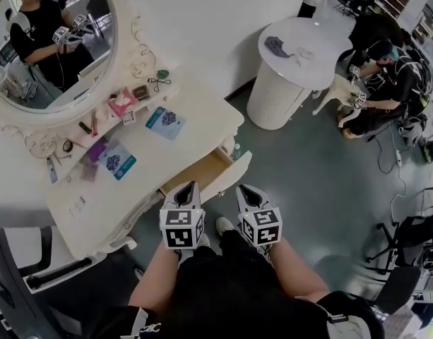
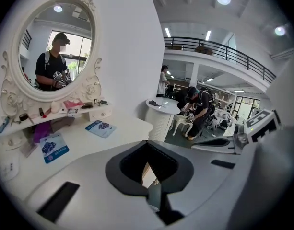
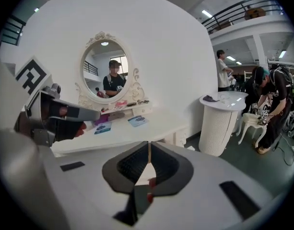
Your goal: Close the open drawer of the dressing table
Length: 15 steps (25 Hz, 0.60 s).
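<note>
Now we keep both tongs clenched and empty. The left gripper (image 1: 187, 185) and right gripper (image 1: 244, 188) point down at the drawer (image 1: 210, 169), pulled out of the dressing table (image 1: 191, 129) just ahead. Closed tips, we judge, suit a push, not a grasp.

White tabletop (image 1: 195, 138) of the dressing table.
One blue booklet (image 1: 164, 122) lies flat toward its right end, a second blue booklet (image 1: 118, 162) mid-table, just beside a purple sheet (image 1: 96, 149).
</note>
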Each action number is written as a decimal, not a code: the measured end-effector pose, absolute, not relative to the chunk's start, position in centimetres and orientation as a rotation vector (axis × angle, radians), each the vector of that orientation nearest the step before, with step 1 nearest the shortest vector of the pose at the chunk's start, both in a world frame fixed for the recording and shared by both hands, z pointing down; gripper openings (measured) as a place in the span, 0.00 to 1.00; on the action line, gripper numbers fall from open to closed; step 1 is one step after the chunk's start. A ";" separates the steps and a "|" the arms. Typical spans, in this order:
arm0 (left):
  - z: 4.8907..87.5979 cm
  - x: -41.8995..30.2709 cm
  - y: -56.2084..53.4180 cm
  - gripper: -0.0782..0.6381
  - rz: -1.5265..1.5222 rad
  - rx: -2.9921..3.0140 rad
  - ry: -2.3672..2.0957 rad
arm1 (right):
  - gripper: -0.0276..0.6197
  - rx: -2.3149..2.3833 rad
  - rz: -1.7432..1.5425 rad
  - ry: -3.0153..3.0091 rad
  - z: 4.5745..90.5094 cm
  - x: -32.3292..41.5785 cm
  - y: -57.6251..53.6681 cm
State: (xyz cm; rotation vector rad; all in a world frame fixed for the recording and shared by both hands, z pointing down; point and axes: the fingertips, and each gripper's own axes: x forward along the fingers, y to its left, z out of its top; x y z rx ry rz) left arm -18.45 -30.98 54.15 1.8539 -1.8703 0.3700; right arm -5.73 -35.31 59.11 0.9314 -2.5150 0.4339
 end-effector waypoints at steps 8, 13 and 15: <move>56.9 -19.7 -29.2 0.12 0.410 1.676 -1.905 | 0.19 0.674 0.476 -2.322 70.0 -7.0 -34.2; 57.7 -20.9 -27.6 0.12 0.417 1.574 -1.949 | 0.27 0.545 0.454 -2.202 75.9 -8.4 -33.1; 57.9 -21.3 -27.0 0.12 0.419 1.538 -1.965 | 0.28 0.541 0.450 -2.155 77.8 -8.4 -33.2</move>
